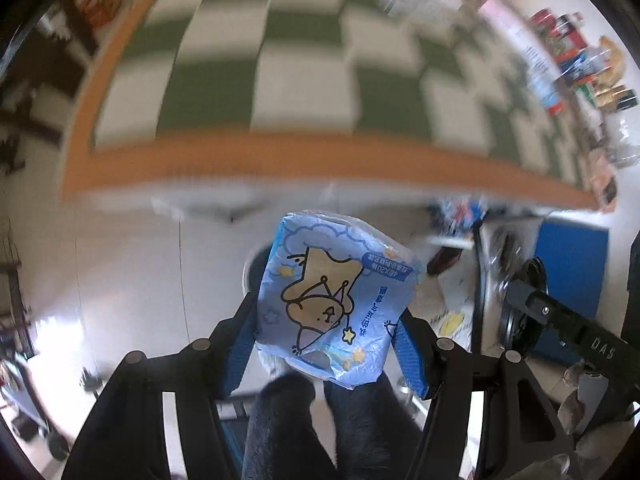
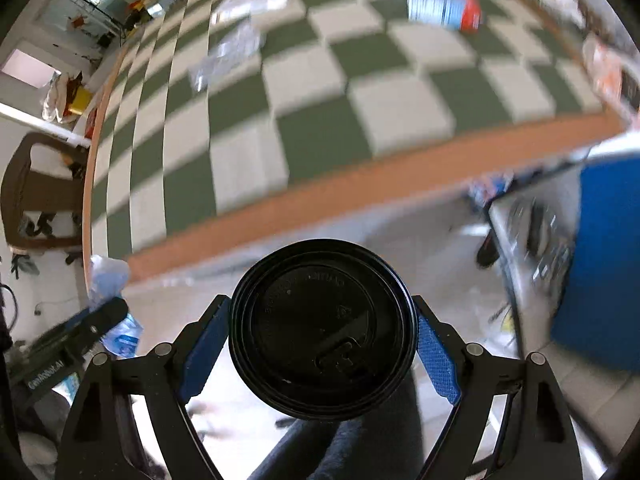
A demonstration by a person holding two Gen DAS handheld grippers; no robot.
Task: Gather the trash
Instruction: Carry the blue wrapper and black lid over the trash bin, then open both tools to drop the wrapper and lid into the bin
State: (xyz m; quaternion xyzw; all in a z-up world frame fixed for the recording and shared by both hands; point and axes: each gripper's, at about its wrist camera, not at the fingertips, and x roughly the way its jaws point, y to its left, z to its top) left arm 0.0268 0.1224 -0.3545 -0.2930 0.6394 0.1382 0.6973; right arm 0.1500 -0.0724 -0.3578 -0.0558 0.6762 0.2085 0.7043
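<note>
My left gripper (image 1: 326,320) is shut on a light blue tissue pack (image 1: 332,300) with a cartoon bear print, held off the table's front edge over the floor. My right gripper (image 2: 322,334) is shut on a black cup lid (image 2: 322,328), seen from above, also held off the table's front edge. The right gripper with the black lid shows at the right of the left wrist view (image 1: 532,304). The left gripper and its blue pack show at the lower left of the right wrist view (image 2: 108,312).
A table with a green-and-white checked cloth (image 1: 280,60) and an orange wooden rim (image 1: 280,160) lies ahead. Clear plastic wrappers (image 2: 236,40) and a red-capped canister (image 2: 444,10) lie on it. Snack packs and bottles (image 1: 580,60) crowd its right end. A blue bin (image 2: 600,260) stands on the floor at right.
</note>
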